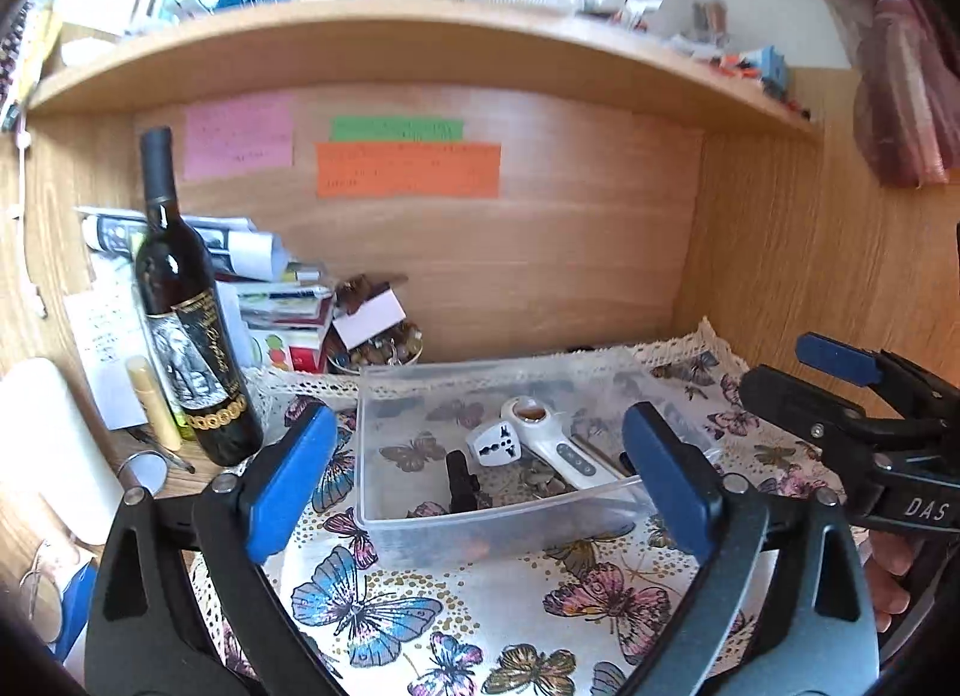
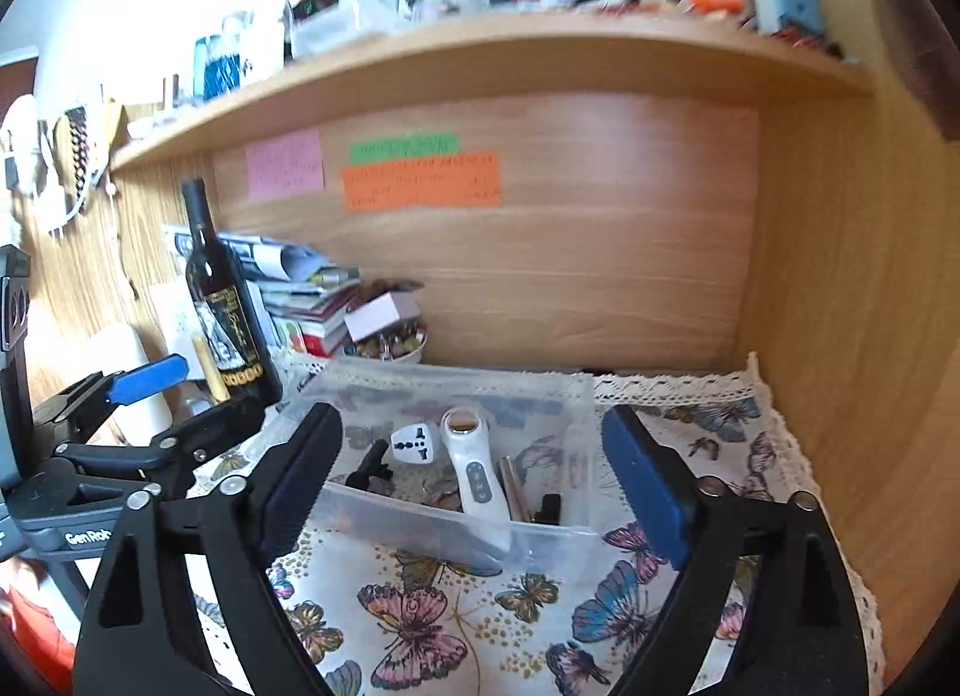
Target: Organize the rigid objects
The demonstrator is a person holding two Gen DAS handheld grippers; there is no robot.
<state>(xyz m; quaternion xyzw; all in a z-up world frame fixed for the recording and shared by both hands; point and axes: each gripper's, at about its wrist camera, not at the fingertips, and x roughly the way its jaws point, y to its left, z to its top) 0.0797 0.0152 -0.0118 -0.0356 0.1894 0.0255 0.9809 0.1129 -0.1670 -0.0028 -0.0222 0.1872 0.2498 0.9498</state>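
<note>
Translucent plastic bin (image 1: 384,456), light, slick-walled, sitting at twelve o'clock on the butterfly-cloth surface (image 1: 456,606); holding white travel adapter (image 1: 495,442), massager wand (image 1: 558,444). Left gripper (image 1: 480,486) and right gripper (image 2: 468,480) hovering spread, empty; grasp rigid adapter across flat sides.

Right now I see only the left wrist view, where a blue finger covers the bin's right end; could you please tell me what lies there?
Observer: The right wrist view shows a small black piece in the front right corner of the clear bin, beside some slim metallic items.
Operator: Thank you. Is the right gripper open?
Observer: Yes. Its own camera shows the right gripper spread wide and holding nothing.
</note>
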